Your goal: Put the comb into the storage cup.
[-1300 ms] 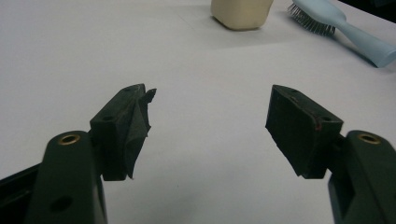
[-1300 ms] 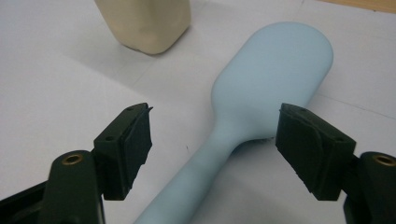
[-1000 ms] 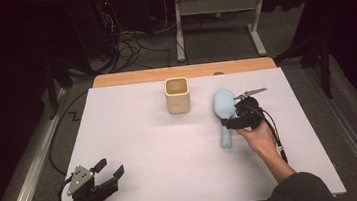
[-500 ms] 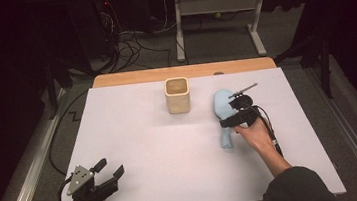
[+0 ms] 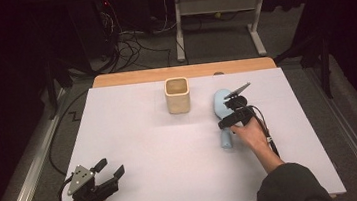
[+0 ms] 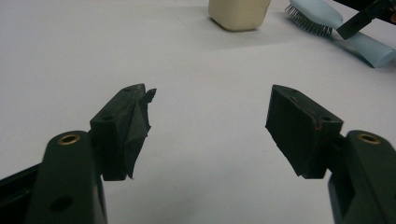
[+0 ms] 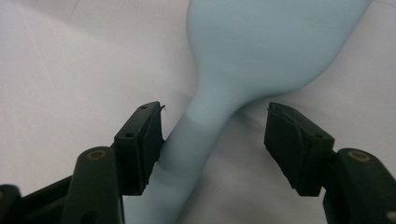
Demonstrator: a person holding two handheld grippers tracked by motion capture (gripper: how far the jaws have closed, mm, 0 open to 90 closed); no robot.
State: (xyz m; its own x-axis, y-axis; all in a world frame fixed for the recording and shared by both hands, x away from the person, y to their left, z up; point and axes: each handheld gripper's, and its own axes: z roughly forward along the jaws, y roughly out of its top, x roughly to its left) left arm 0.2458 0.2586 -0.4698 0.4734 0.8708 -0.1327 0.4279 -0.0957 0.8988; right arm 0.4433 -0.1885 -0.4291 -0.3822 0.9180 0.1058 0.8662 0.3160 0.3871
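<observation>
- Overhead, the pale blue hairbrush (image 5: 224,118) lies flat on the white table (image 5: 135,135), right of the beige cup (image 5: 177,95); the right tool (image 5: 230,114) sits over the brush's handle, and the left tool (image 5: 107,169) rests near the table's front left corner, well apart from both things
- Along the left tool (image 6: 210,116), the jaws stand wide with nothing between them; cup (image 6: 239,14) and hairbrush (image 6: 327,21) lie far ahead
- Along the right tool (image 7: 212,135), the jaws have just been closing; the hairbrush (image 7: 271,46) handle lies between them, against the left pad, clear of the right pad; not yet gripped
</observation>
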